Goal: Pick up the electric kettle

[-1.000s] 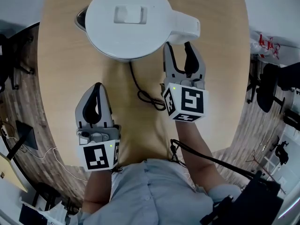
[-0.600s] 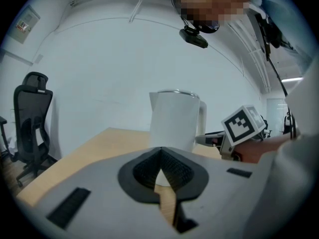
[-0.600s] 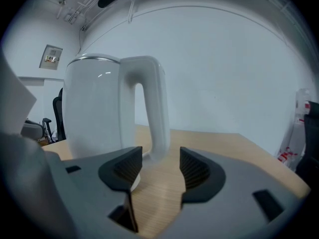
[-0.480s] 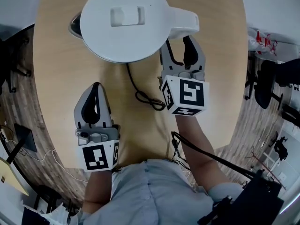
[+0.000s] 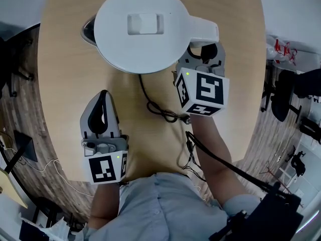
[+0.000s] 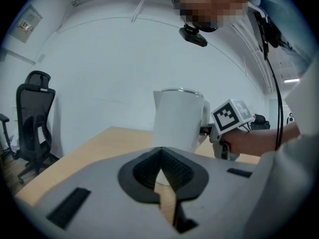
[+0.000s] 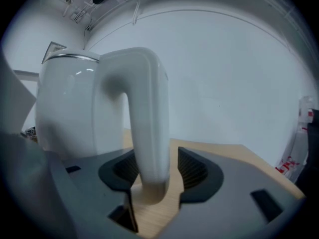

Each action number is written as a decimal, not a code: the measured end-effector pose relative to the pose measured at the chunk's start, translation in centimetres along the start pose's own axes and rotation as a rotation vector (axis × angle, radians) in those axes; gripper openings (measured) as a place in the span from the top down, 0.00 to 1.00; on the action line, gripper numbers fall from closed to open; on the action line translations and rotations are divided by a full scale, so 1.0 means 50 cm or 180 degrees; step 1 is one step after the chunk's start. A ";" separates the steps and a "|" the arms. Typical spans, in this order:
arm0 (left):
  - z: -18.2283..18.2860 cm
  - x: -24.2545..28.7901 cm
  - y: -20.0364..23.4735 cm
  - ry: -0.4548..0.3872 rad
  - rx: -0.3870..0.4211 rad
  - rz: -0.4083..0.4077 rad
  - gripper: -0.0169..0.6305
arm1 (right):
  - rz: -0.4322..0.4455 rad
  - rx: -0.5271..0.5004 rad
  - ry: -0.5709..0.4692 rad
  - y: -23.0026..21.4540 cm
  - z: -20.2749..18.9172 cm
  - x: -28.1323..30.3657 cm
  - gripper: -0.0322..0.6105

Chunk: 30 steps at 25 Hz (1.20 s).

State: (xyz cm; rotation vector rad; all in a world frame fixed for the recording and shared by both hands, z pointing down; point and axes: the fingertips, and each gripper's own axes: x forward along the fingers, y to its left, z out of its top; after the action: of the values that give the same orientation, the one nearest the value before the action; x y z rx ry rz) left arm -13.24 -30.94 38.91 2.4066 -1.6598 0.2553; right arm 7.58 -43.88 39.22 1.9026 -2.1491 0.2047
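Note:
A white electric kettle (image 5: 145,29) stands at the far end of the round wooden table (image 5: 65,84), its handle (image 5: 203,30) pointing right. My right gripper (image 5: 203,49) reaches in below the handle, its fingertips partly hidden under it. In the right gripper view the handle (image 7: 149,123) stands upright between the jaws of the right gripper (image 7: 154,171); they have just been opening, and a gap shows at the right pad. My left gripper (image 5: 103,95) rests nearer to me, shut and empty, well short of the kettle (image 6: 177,118).
The kettle's black cord (image 5: 155,102) snakes across the table between the two grippers. An office chair (image 6: 32,123) stands off the table's left side, and another chair (image 5: 286,94) and a bag (image 5: 283,46) are on the floor at the right.
My right gripper has moved forward and a little up, from just short of the handle to around it. The left gripper has stayed where it was.

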 end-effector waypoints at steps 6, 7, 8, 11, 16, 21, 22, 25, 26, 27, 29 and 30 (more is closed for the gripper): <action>-0.002 0.013 0.000 0.0006 -0.0008 0.0017 0.97 | -0.0022 0.0008 -0.0043 -0.015 0.016 0.030 0.60; -0.002 0.015 -0.006 0.0005 -0.0004 0.0026 0.97 | -0.0023 0.0011 -0.0039 -0.023 0.013 0.030 0.61; -0.001 0.018 -0.011 0.0002 0.0000 0.0035 0.97 | -0.0024 0.0015 -0.0035 -0.030 0.010 0.030 0.61; 0.000 0.019 -0.014 -0.0012 0.0009 0.0058 0.97 | -0.0021 0.0014 -0.0025 -0.033 0.007 0.032 0.63; 0.003 0.013 -0.010 -0.0055 0.0064 0.0076 0.97 | -0.0083 0.0016 -0.0021 -0.018 0.012 0.037 0.83; 0.011 0.000 -0.005 -0.0141 0.0062 0.0107 0.97 | -0.0147 0.0175 -0.0043 -0.019 0.009 0.049 0.86; 0.010 -0.006 -0.005 -0.0150 0.0053 0.0111 0.97 | -0.0167 0.0226 -0.0053 -0.019 0.009 0.050 0.85; 0.005 -0.021 0.000 -0.0161 0.0034 0.0130 0.97 | -0.0200 0.0346 -0.0077 -0.019 0.006 0.052 0.84; 0.005 -0.025 0.001 -0.0165 0.0035 0.0140 0.97 | -0.0184 0.0395 -0.0082 -0.018 0.006 0.052 0.84; 0.006 -0.028 0.003 -0.0172 0.0038 0.0151 0.97 | -0.0164 0.0454 -0.0089 -0.018 0.007 0.052 0.84; 0.011 -0.032 0.007 -0.0197 0.0042 0.0170 0.97 | -0.0131 0.0583 -0.0126 -0.019 0.018 0.048 0.84; 0.014 -0.033 0.010 -0.0215 0.0044 0.0177 0.97 | -0.0120 0.0636 -0.0158 -0.019 0.027 0.047 0.85</action>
State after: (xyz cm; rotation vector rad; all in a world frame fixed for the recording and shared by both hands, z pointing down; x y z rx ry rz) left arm -14.29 -29.81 37.86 2.4069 -1.7615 0.1970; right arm 8.14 -46.62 38.52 2.0744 -2.1953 0.3819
